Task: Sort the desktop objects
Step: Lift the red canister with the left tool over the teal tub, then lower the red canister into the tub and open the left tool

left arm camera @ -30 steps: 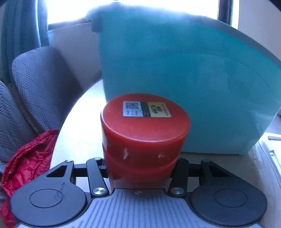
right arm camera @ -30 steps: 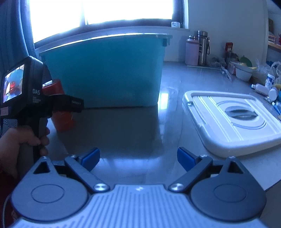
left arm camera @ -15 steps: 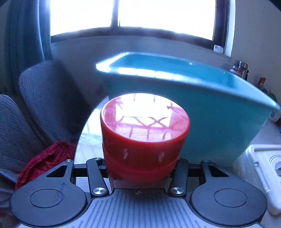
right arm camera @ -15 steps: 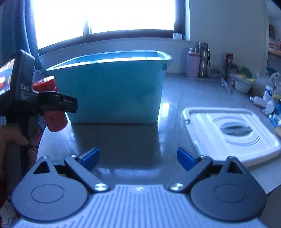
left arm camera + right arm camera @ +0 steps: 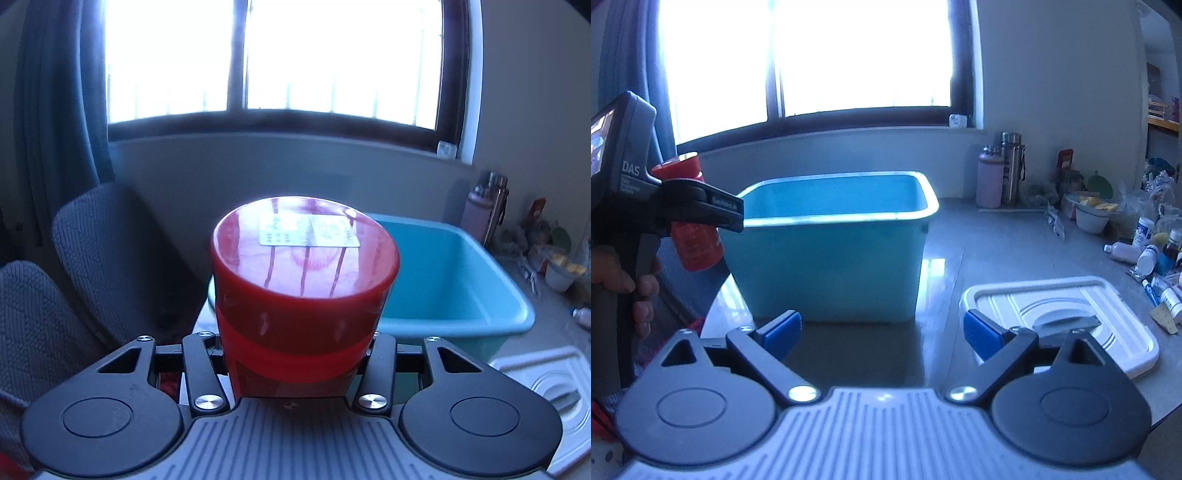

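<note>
My left gripper (image 5: 295, 350) pinches a red jar (image 5: 303, 280) between its jaws, lifted clear of the counter (image 5: 997, 243), label side facing the camera. From my right wrist, that jar hangs just left of the teal bin (image 5: 831, 258), roughly level with its rim. My right gripper (image 5: 882, 332) holds its jaws spread with nothing between them. A white lid (image 5: 1071, 317) lies flat at right. Farther back, blurred bottles (image 5: 1001, 170), I think, stand under the window.
</note>
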Demonstrator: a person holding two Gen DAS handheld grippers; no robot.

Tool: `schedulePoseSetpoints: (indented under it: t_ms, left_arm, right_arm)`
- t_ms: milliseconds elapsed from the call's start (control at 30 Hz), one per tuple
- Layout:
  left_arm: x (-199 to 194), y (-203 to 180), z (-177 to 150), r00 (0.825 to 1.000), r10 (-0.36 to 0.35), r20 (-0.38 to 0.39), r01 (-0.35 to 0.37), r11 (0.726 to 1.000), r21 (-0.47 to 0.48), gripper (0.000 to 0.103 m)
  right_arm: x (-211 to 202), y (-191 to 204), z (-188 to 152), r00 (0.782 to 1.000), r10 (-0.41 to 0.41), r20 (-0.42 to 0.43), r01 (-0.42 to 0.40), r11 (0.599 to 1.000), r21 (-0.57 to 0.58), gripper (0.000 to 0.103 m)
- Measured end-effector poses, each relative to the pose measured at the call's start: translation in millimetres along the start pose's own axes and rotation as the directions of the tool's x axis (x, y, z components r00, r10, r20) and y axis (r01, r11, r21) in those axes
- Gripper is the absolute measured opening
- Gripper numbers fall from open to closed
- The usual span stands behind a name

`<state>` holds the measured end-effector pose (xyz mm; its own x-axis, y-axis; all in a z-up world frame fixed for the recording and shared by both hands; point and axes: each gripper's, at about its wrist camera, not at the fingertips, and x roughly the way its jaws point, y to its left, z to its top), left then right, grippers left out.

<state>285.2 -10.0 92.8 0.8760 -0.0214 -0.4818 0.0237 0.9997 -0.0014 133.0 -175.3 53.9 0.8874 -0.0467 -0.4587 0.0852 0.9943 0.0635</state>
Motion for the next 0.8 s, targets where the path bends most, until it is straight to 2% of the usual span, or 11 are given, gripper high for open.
schedulePoseSetpoints:
  t_ms: [267,433,633,800]
  left_arm:
    - [4,-22,51,0.999,-0.026,0.042,0.024,0.999,0.042,0.05]
    - [18,-32,66,0.998,-0.044,0.037,0.042,0.998,0.055,0.05]
    - [52,-36,74,0.999,-0.054,0.002,0.054,0.997,0.047,0.05]
    - [93,-37,74,0.997,-0.043,-0.069,0.047,0.997,0.058,0.051]
  right_arm:
    - [-9,-1,21,0.999,-0.024,0.045,0.023,1.0,0.006,0.095]
    - [-9,-5,32,0.996,-0.054,0.064,0.052,0.998,0.025,0.095]
    - [-3,-9,36,0.994,-0.092,0.064,0.089,0.995,0.04,0.095]
    - [8,-11,36,0.991,-0.129,0.044,0.127,0.991,0.049,0.095]
